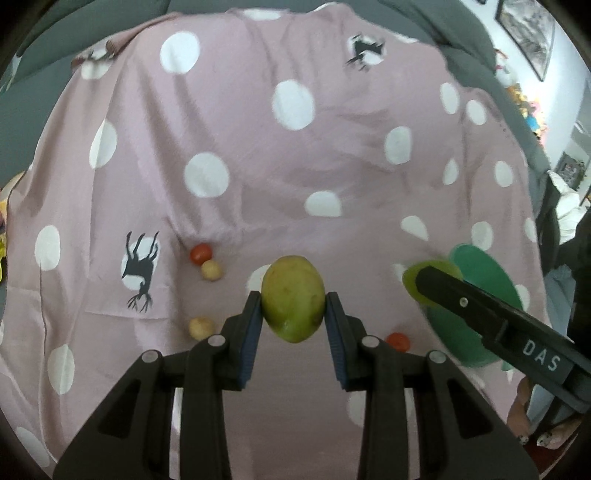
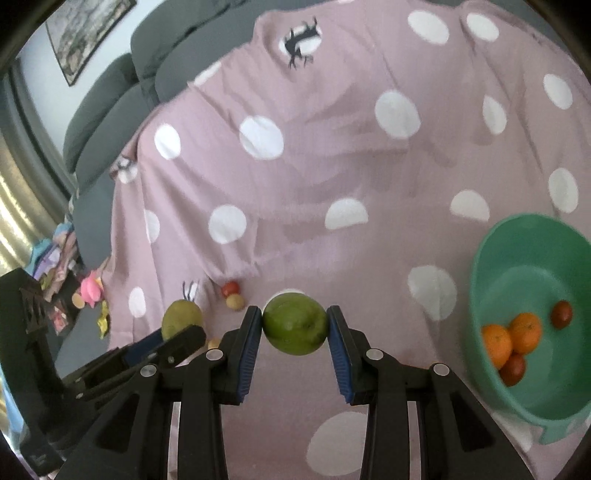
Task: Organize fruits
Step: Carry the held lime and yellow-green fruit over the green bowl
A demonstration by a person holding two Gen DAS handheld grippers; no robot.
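Observation:
My left gripper [image 1: 293, 314] is shut on a yellow-green mango [image 1: 293, 297], held above the pink dotted cloth. My right gripper [image 2: 294, 325] is shut on a round green fruit [image 2: 295, 323]; it also shows in the left wrist view [image 1: 410, 280], partly hidden behind the right gripper's finger. The left gripper and its mango [image 2: 181, 317] show at lower left in the right wrist view. A green bowl [image 2: 491, 258] at the right holds two oranges [image 2: 511, 338] and two dark red fruits [image 2: 561, 314]. Loose on the cloth lie a red tomato [image 1: 200, 253], two small yellowish fruits [image 1: 211, 270] and another tomato [image 1: 398, 341].
The pink cloth [image 1: 258, 155] with white dots and deer prints covers a grey sofa [image 2: 110, 103]. Toys and clutter [image 2: 74, 273] lie off the cloth's left edge. A framed picture [image 2: 85, 33] hangs on the wall.

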